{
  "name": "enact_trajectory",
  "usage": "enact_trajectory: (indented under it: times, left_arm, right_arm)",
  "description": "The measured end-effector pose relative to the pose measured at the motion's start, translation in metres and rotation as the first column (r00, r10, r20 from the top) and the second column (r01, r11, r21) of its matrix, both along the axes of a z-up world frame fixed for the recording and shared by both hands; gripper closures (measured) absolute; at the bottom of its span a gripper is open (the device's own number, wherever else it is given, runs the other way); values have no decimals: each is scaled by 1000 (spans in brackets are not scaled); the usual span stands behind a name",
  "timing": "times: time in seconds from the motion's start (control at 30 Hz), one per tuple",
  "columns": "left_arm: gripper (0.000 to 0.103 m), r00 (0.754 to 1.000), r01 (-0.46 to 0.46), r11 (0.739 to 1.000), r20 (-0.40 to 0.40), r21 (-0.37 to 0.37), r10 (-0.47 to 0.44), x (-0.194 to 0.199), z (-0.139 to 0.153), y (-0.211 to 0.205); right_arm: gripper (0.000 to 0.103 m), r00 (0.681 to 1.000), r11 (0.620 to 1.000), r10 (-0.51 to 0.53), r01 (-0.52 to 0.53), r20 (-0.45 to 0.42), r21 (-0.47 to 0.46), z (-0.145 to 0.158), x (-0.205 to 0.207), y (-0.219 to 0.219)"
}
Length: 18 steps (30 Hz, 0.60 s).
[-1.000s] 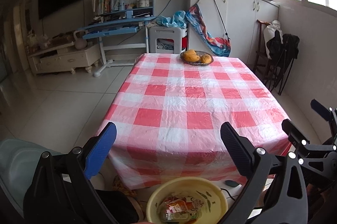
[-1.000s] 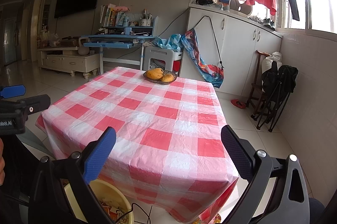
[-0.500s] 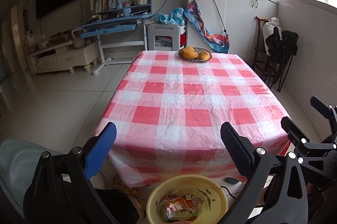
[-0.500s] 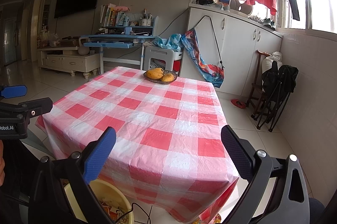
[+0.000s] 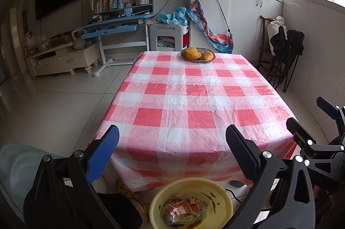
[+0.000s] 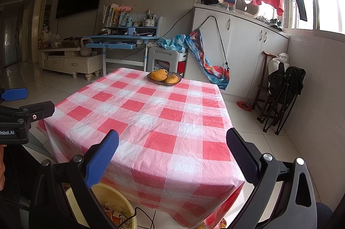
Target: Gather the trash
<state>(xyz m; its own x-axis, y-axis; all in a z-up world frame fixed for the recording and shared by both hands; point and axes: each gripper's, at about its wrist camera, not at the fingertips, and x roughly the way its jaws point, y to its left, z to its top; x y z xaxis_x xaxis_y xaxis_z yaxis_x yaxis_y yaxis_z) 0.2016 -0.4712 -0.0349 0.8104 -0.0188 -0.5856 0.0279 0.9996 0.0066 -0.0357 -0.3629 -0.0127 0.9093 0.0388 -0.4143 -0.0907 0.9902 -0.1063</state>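
Yellow plastic basin (image 5: 226, 203), one, on the floor just below the near edge of the tabletop (image 5: 194, 99). Contents: crumpled snack wrappers (image 5: 185, 207) in red, orange and white, plus what looks like a clear package with a green label. The right wrist view shows the same basin low at left, part hidden behind the claw frame, with paper scraps inside and a dark cable running across the floor beside it.

Tabletop, one, covered by a red-and-white checked plastic cloth. Surface carries no loose trash in either view. Sole item on it: a woven fruit basket (image 5: 198, 54) at the far end, holding yellow-orange fruit, well apart from both claws.

Left claw (image 5: 172, 153): fingers spread wide, nothing between them, held above the basin and facing along the cloth. Right claw (image 6: 172, 155): likewise spread wide and carrying nothing, held off the near right corner of the tabletop.

Status, as a judgement: collection appears complete or very nearly so. All visible trash sits in the basin; the cloth shows nothing left to pick up.

Outstanding, not confirmed: small dark object (image 5: 236, 183) on the floor under the cloth edge, beside the basin; too indistinct to class as trash. Patterned item on the floor under the near left corner, also unclear. The floor under the tabletop is mostly hidden by the hanging cloth.
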Motion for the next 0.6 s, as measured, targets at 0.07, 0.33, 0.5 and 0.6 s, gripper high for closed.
enact_trajectory:
  times: [0.07,0.33,0.5,0.6]
  left_arm:
    - [7,1000,4,1000,2,3,-4,0,0,0]
    - [7,1000,7,1000,2,4,-7,0,0,0]
    - [7,1000,7,1000,2,4,-7,0,0,0]
    - [7,1000,7,1000,2,4,-7,0,0,-1]
  right_arm:
    - [8,1000,1000,0,0,0,0,0,0,0]
    - [8,1000,1000,1,-1,-1,-1,2,2,2]
    - [8,1000,1000,2,-2,-1,-1,2,2,2]
    - [8,1000,1000,2,-2,-1,-3,1,1,1]
